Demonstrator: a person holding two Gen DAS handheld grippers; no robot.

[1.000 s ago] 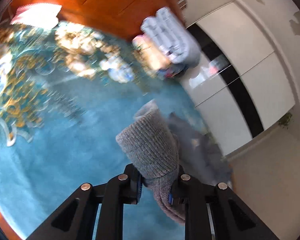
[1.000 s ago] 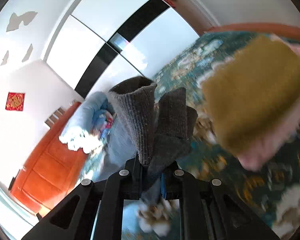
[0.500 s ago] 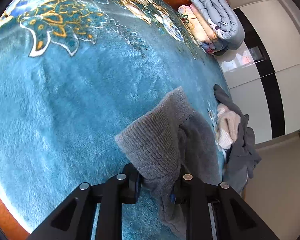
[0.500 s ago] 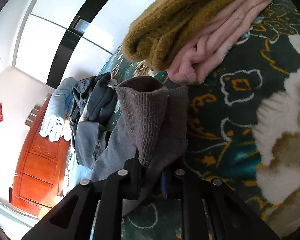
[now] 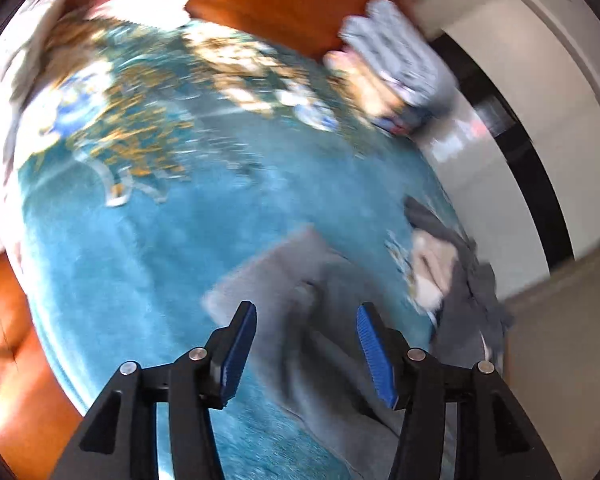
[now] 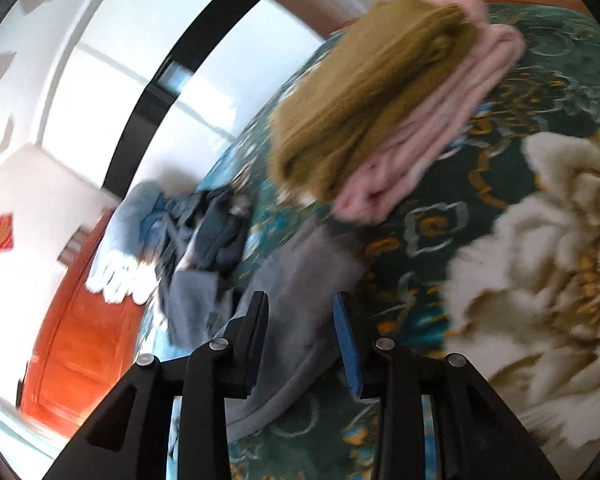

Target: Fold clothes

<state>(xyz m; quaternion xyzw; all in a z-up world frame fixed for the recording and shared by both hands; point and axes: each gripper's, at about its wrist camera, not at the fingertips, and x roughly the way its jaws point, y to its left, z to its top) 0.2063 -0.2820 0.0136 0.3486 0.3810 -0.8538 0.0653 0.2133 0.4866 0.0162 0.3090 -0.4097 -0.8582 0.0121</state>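
**Both grippers letting go of the grey knit**

You are working over the plush teal blanket with gold and cream floral pattern [image 5: 148, 240], which is filling most of both views; the left view is showing its plain blue pile, the right view its dark green ground and big cream blossoms. Half a second ago each of your grippers was clamped on the grey ribbed knit garment [image 5: 300, 280]; now that garment is lying flat on the blanket, spreading forward from under both tools.

Your left gripper [image 5: 306, 342] is standing wide apart with its blue ridged pads [image 5: 370, 344] bare, and nothing is sitting between them. Your right gripper [image 6: 300, 328] is also parted, the grey knit passing beneath the gap rather than being pinched.

The folded stack of mustard-yellow knit over pink fleece [image 6: 384, 92] is resting on the blanket just beyond the garment. The heap of dark grey unfolded clothes [image 5: 468, 280] is lying to the side, with a pale piece tucked in it. The rolled pale blue quilted bedding [image 5: 400, 56] is sitting against the orange wooden headboard [image 5: 260, 4].

Motion blur is smearing both views, so knit texture and the heap's contents are hard to read.
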